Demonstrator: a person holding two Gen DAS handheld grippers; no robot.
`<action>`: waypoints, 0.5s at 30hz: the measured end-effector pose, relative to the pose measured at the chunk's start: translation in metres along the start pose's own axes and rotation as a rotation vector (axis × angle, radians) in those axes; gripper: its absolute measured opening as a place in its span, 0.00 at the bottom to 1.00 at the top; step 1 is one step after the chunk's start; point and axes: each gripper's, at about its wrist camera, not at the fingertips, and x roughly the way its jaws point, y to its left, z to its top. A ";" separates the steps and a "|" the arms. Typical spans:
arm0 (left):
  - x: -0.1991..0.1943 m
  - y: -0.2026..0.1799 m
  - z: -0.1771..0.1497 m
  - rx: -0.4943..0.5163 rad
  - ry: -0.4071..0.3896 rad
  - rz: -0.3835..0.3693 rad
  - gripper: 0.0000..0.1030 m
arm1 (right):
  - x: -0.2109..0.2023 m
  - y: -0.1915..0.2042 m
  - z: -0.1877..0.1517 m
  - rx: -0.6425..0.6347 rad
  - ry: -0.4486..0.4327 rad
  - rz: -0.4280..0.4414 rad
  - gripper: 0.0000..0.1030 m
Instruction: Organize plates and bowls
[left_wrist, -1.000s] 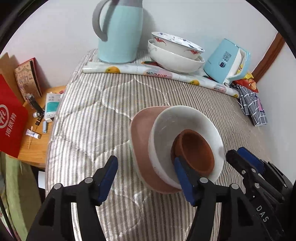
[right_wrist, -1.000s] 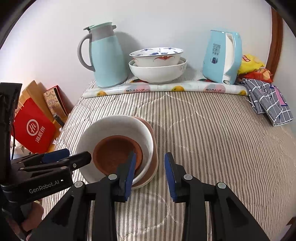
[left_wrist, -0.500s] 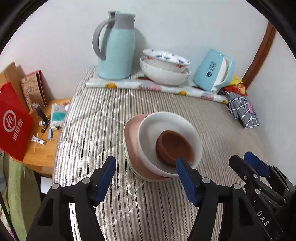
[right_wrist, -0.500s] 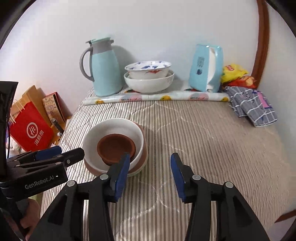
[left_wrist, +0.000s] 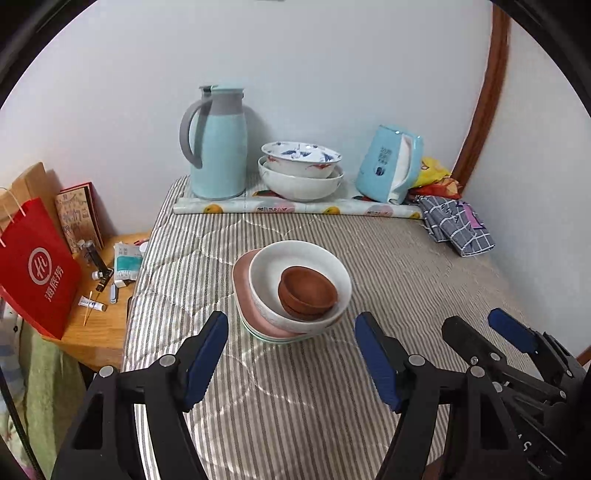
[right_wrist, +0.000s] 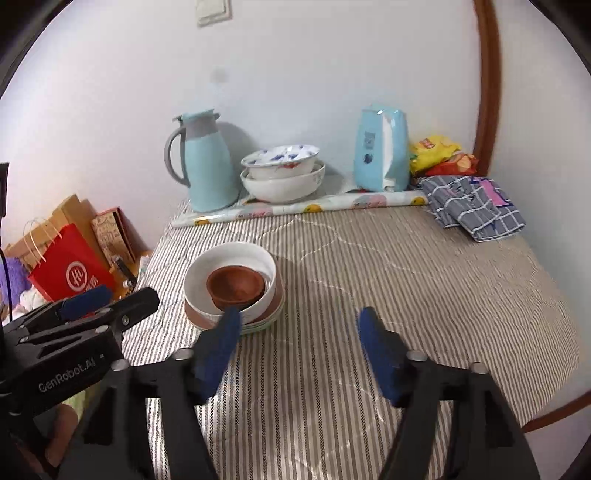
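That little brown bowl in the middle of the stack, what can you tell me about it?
The brown bowl is small, round and reddish-brown with a matte, clay-like look. It seems to be two alike nested, since a second rim shows beneath the first. It sits upright and empty inside the larger white bowl, off-centre toward that bowl's near side. The white bowl rests on a pink plate on the striped cloth. No fingers touch it.

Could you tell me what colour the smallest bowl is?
Reddish-brown bowl, clearest in the left wrist view.
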 end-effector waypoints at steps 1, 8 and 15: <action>-0.006 -0.003 -0.003 0.006 -0.010 0.003 0.68 | -0.006 -0.002 -0.002 0.006 -0.013 -0.001 0.75; -0.026 -0.012 -0.019 0.008 -0.035 -0.007 0.68 | -0.043 -0.009 -0.011 0.023 -0.083 -0.026 0.88; -0.041 -0.025 -0.032 0.025 -0.050 -0.016 0.68 | -0.068 -0.016 -0.025 0.014 -0.109 -0.064 0.93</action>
